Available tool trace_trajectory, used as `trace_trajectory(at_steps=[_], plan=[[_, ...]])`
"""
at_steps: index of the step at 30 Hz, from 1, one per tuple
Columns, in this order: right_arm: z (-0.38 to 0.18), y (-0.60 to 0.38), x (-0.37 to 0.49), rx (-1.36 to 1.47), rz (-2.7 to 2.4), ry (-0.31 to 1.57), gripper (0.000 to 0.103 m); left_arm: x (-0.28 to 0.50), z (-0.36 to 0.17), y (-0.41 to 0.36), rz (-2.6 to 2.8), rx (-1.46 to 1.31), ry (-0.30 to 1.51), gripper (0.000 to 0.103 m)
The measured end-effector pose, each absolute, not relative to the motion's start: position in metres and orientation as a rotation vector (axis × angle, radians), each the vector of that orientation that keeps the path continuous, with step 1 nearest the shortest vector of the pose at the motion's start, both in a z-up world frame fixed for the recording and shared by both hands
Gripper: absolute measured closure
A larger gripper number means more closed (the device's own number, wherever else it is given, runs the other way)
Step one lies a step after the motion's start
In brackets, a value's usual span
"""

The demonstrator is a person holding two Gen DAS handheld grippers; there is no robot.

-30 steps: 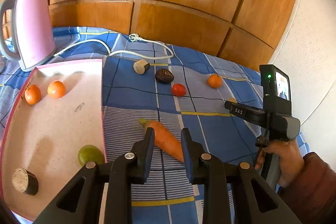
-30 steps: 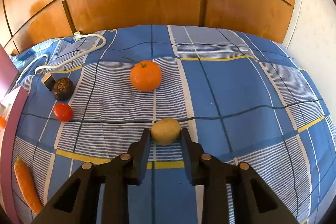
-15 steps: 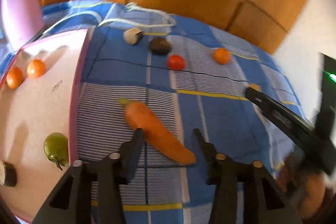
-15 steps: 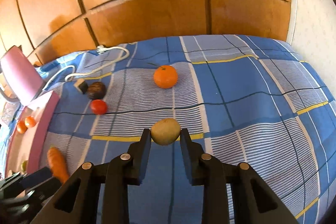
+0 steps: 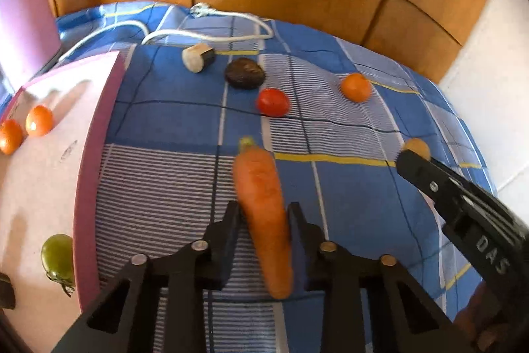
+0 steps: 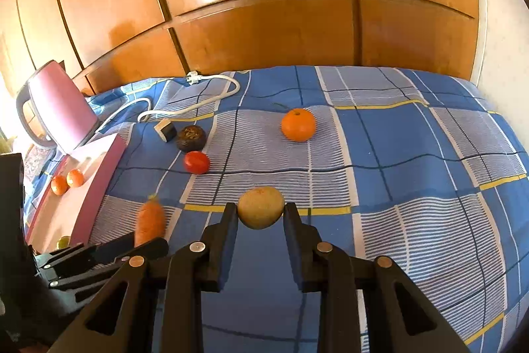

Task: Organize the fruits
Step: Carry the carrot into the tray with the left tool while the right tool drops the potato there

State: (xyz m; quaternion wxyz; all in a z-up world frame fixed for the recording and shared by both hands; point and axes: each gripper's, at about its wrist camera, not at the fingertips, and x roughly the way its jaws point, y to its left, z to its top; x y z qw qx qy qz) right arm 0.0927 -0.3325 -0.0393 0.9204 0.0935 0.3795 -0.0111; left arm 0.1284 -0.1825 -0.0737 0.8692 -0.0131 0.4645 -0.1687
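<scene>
My left gripper [image 5: 263, 214] is shut on an orange carrot [image 5: 263, 204], which lies lengthwise between the fingers, leafy end pointing away. My right gripper [image 6: 260, 214] is shut on a yellow-green round fruit [image 6: 261, 211] and holds it above the blue checked cloth; that fruit also shows in the left wrist view [image 5: 417, 148]. A pink-rimmed tray [image 5: 89, 154] at the left holds two small oranges [image 5: 39, 120], a green tomato [image 5: 59, 257] and a dark piece at its near edge. The carrot also shows in the right wrist view [image 6: 150, 220].
On the cloth lie an orange [image 6: 298, 124], a red tomato [image 6: 196, 162], a dark brown fruit [image 6: 191, 138] and a cut white-and-dark chunk [image 6: 165, 130]. A white power cable [image 6: 211, 95] and a pink kettle [image 6: 56, 108] stand at the back left. Wooden panels rise behind.
My left gripper has closed around the carrot, which now lies straight between the fingers. My right gripper has risen with the yellow-green fruit still in it.
</scene>
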Motion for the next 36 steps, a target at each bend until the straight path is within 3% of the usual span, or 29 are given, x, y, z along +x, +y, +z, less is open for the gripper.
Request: trace_trajectory(at_steps=[8, 20, 28, 36], plan=[[-0.036, -0.325, 0.086, 0.206, -0.011, 0.78, 0.074, 0.113, -0.068, -0.167, -0.442, -0.082, 0.951, 0.077], [-0.019, -0.293, 0.083, 0.179, 0.058, 0.762, 0.075, 0.093, -0.018, -0.132, -0.462, -0.133, 0.807, 0.078], [0.003, -0.24, 0.096, 0.168, 0.221, 0.75, 0.075, 0.094, 0.018, -0.065, -0.266, -0.173, 0.699, 0.077], [0.01, -0.163, 0.118, 0.162, 0.41, 0.79, 0.074, 0.097, 0.008, 0.006, -0.021, -0.182, 0.719, 0.077]])
